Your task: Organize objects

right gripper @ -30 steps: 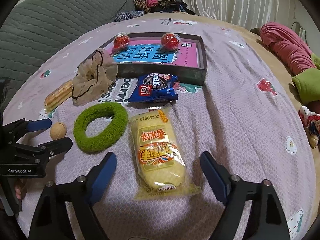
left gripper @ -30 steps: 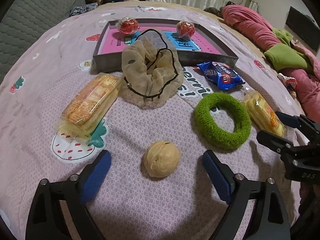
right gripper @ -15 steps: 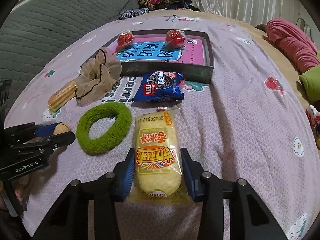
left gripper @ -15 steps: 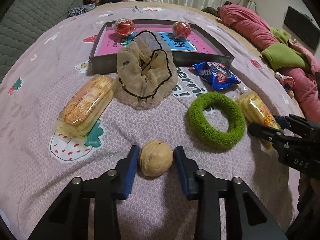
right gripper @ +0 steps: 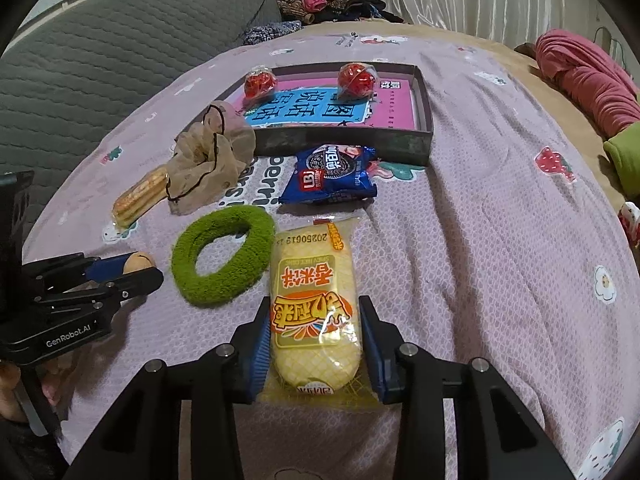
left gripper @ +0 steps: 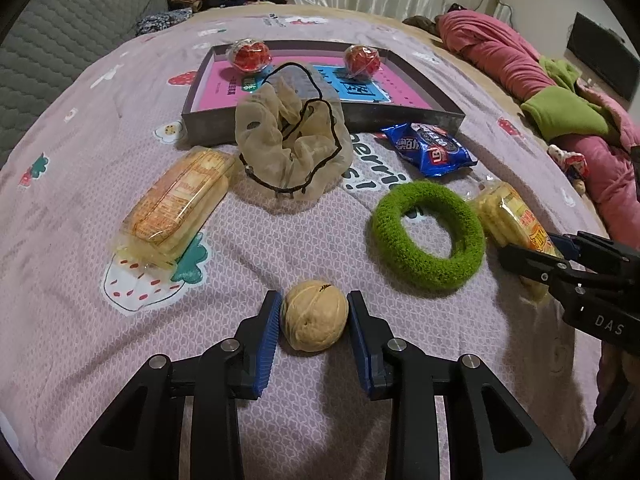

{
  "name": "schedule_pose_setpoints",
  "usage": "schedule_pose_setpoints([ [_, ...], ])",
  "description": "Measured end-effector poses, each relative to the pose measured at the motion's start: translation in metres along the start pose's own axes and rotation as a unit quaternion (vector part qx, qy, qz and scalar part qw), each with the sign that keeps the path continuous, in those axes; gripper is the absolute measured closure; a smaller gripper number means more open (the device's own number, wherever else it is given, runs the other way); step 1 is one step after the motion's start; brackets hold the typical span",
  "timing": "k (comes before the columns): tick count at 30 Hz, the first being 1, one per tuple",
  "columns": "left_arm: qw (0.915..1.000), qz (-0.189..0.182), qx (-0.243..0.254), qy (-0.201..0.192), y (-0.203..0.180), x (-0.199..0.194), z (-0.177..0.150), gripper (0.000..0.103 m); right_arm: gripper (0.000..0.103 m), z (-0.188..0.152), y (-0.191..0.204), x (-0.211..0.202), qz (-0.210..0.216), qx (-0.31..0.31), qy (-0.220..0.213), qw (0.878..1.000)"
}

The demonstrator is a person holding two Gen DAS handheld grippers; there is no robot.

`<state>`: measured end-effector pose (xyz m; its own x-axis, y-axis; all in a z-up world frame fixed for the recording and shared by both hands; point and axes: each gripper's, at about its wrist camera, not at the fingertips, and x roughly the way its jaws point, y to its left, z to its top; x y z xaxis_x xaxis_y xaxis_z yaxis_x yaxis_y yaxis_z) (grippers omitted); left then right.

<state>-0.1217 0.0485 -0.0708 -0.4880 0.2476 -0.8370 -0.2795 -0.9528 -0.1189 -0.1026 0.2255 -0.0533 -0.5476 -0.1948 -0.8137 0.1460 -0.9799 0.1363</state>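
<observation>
Both pairs of jaws stood wide a second ago and have just been closing; each now has something between its pads. Nearest in the left wrist view, the left hand-held gripper (left gripper: 314,322) is clamped on the walnut (left gripper: 314,315), which rests on the bed (left gripper: 80,208), blue pads touching both its sides. In the right wrist view the right hand-held gripper (right gripper: 314,350) presses its pads against the near end of the yellow rice-cracker pack (right gripper: 314,304), which lies lengthwise on the bed.

Just beyond lies the green fuzzy ring (left gripper: 428,236), between the two held items. Farther on are the long biscuit pack (left gripper: 176,204), the beige scrunchie (left gripper: 290,152) leaning against the box wall, and the blue cookie packet (left gripper: 434,150). Farthest is the shallow grey box (left gripper: 400,114), holding two red wrapped sweets (left gripper: 248,54).

The step in hand looks like the grasp itself, done on both sides, with nothing lifted yet. Next would likely be raising both items clear of the bedding and carrying them forward over the ring and scrunchie into the box. The round walnut may slip, and the soft pack may sag, so steady grips matter.
</observation>
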Motion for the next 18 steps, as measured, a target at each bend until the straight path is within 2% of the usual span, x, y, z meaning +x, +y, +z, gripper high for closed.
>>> schedule_pose_setpoints([
  [18,0.9997,0.003,-0.001,-0.025,-0.003,-0.029,0.004,0.069,0.063,-0.002,0.007,-0.031,0.007,0.004,-0.032,0.999],
])
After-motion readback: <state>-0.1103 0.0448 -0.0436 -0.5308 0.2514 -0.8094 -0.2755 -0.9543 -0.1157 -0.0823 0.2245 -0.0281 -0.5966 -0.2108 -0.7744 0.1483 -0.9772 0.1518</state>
